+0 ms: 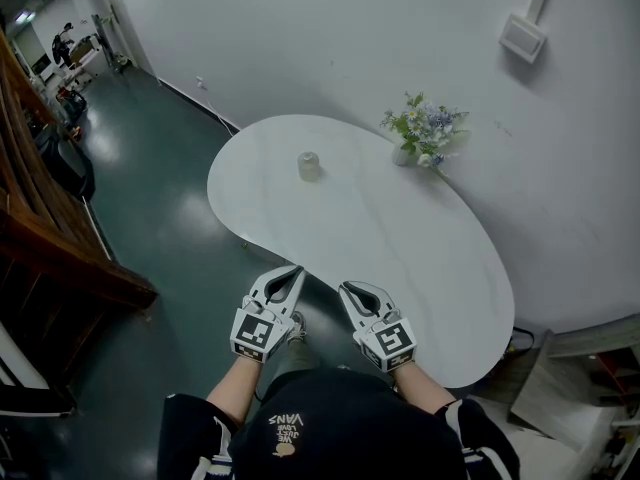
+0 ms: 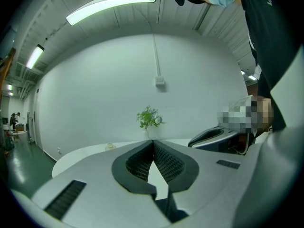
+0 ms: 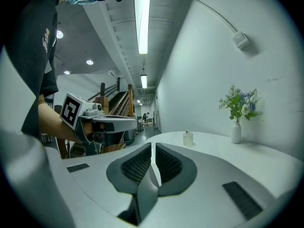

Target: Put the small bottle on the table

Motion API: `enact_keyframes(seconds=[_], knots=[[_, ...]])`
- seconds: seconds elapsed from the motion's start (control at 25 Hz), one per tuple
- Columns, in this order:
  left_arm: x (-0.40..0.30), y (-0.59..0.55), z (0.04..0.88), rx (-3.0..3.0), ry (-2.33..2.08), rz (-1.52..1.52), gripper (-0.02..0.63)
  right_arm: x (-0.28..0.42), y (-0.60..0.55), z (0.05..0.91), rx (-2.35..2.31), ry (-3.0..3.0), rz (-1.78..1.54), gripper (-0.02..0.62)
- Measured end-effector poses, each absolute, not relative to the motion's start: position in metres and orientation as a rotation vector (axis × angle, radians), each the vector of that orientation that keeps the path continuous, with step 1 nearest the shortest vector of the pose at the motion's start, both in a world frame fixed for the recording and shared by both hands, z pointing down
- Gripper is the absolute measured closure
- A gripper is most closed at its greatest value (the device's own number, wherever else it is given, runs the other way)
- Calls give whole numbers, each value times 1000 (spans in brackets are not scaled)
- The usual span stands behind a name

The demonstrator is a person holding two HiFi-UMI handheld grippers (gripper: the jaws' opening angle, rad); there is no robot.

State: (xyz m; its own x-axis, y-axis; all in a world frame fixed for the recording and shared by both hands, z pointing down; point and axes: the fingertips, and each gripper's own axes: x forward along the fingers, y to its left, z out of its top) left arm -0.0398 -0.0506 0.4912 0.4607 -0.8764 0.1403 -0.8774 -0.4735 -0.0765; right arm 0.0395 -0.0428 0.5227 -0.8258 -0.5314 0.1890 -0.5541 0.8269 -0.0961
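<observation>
A: White wall, dark green floor, and a curved white table (image 1: 400,238) below the head camera. What is hard to read?

B: In the head view the table's right end is cut off by grey furniture, and the vase (image 1: 403,154) is mostly covered by its own flowers. The bottle (image 1: 309,166) is just a pale stub, standing on the table's left part, well apart from the vase.

A: Is it any clearer elsewhere?

B: The right gripper view shows it best: upright, with a cap, and the vase off to its right. The left gripper view gives only a faint speck at the table's edge. I could not tell from that alone that it is a bottle.

A: And the tongs?

B: The left gripper (image 1: 297,271) and the right gripper (image 1: 345,288) are held side by side at the table's near edge, far short of the bottle. Each gripper's own view shows its jaws together with nothing between them. In the head view the jaws are too small to judge.

A: Anything else hidden?

B: Each gripper view shows the other gripper off to one side. In the left one it is partly under a mosaic patch.
</observation>
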Motion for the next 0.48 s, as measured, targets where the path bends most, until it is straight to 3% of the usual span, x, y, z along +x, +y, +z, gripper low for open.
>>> enact_keyframes(seconds=[0.48], knots=[[-37,-10,479,2620,-1675,160,588,41,-21,523,787,-2863,214,540]])
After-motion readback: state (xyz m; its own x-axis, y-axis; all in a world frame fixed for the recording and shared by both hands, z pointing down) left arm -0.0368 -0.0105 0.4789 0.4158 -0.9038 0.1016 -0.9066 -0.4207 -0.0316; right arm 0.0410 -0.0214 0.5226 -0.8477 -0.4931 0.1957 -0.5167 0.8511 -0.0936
